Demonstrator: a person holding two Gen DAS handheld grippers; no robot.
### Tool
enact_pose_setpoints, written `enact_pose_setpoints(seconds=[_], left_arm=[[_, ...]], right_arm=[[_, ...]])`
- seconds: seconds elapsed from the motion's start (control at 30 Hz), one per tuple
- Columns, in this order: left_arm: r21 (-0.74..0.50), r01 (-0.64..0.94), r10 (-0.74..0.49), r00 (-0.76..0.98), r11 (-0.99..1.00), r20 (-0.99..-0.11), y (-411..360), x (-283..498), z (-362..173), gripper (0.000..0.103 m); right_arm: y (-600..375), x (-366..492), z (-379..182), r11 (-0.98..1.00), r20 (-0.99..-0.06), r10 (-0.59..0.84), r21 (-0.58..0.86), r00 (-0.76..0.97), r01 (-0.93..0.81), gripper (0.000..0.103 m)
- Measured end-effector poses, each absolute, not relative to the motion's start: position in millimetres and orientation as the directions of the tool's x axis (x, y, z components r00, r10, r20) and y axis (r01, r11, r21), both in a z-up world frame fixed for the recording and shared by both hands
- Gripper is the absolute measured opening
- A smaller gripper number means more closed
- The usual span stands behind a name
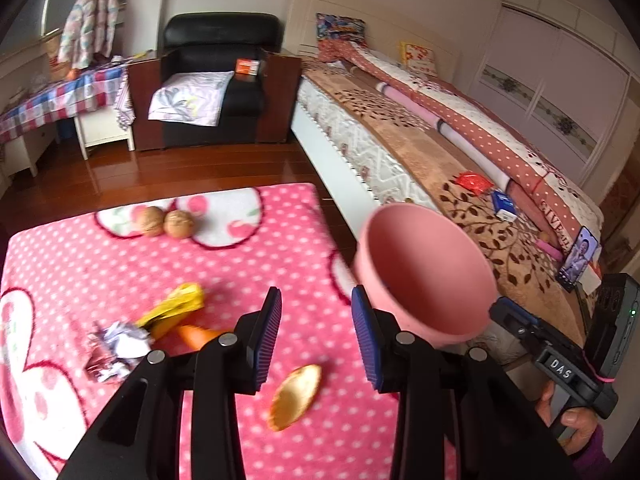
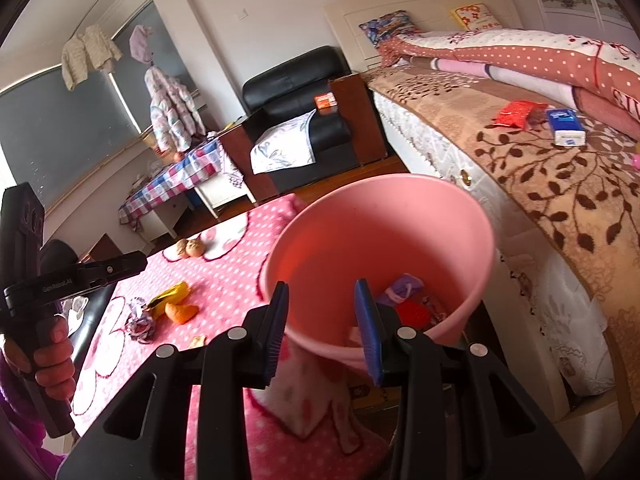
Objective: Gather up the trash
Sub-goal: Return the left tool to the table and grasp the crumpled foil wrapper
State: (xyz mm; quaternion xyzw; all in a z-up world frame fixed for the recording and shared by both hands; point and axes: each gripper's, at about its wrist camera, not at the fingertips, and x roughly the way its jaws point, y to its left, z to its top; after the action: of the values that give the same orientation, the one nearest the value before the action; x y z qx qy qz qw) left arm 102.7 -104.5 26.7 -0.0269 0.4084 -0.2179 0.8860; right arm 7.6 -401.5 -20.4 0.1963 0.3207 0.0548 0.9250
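My left gripper (image 1: 316,320) hangs open over the pink dotted cloth (image 1: 120,260), with nothing between its fingers. Below it lies a pale peel piece (image 1: 296,396). To its left are a yellow wrapper (image 1: 176,308), an orange peel (image 1: 198,336) and crumpled foil (image 1: 116,348). The pink bucket (image 2: 360,232) stands off the cloth's right corner with purple scrap (image 2: 400,290) and red scrap (image 2: 412,314) inside. My right gripper (image 2: 322,312) is open at the bucket's near rim. Its fingers reach over the opening, and I see no pad pressing on the wall.
Two walnuts (image 1: 166,222) sit at the cloth's far edge. A bed (image 1: 440,160) runs along the right, with a red packet (image 1: 472,180), a blue box (image 1: 504,204) and a phone (image 1: 580,256) on it. A black armchair (image 1: 216,80) and a checked table (image 1: 60,96) stand beyond the wooden floor.
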Motion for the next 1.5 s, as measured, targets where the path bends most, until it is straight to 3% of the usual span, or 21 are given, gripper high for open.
enact_pose_setpoints(seconds=[0.27, 0.63, 0.7, 0.83, 1.5], left_arm=[[-0.228, 0.227, -0.320, 0.586, 0.947, -0.744, -41, 93, 9, 0.035], [-0.143, 0.127, -0.190, 0.591, 0.982, -0.784, 9, 81, -22, 0.036], [-0.145, 0.116, -0.185, 0.585, 0.983, -0.790, 14, 82, -28, 0.044], [-0.135, 0.100, -0.168, 0.585, 0.986, -0.793, 18, 86, -36, 0.049], [-0.207, 0.048, -0.193, 0.610, 0.977, -0.768, 59, 110, -39, 0.050]], right_arm=[[-365, 13, -24, 0.915, -0.593, 0.297, 0.402, 0.748, -0.045, 0.035], [-319, 14, -35, 0.916, -0.645, 0.355, 0.383, 0.677, -0.115, 0.035], [-314, 14, -37, 0.918, -0.655, 0.359, 0.378, 0.665, -0.123, 0.035], [-305, 15, -39, 0.923, -0.671, 0.355, 0.362, 0.651, -0.131, 0.035], [-290, 20, -44, 0.932, -0.707, 0.347, 0.334, 0.617, -0.142, 0.035]])
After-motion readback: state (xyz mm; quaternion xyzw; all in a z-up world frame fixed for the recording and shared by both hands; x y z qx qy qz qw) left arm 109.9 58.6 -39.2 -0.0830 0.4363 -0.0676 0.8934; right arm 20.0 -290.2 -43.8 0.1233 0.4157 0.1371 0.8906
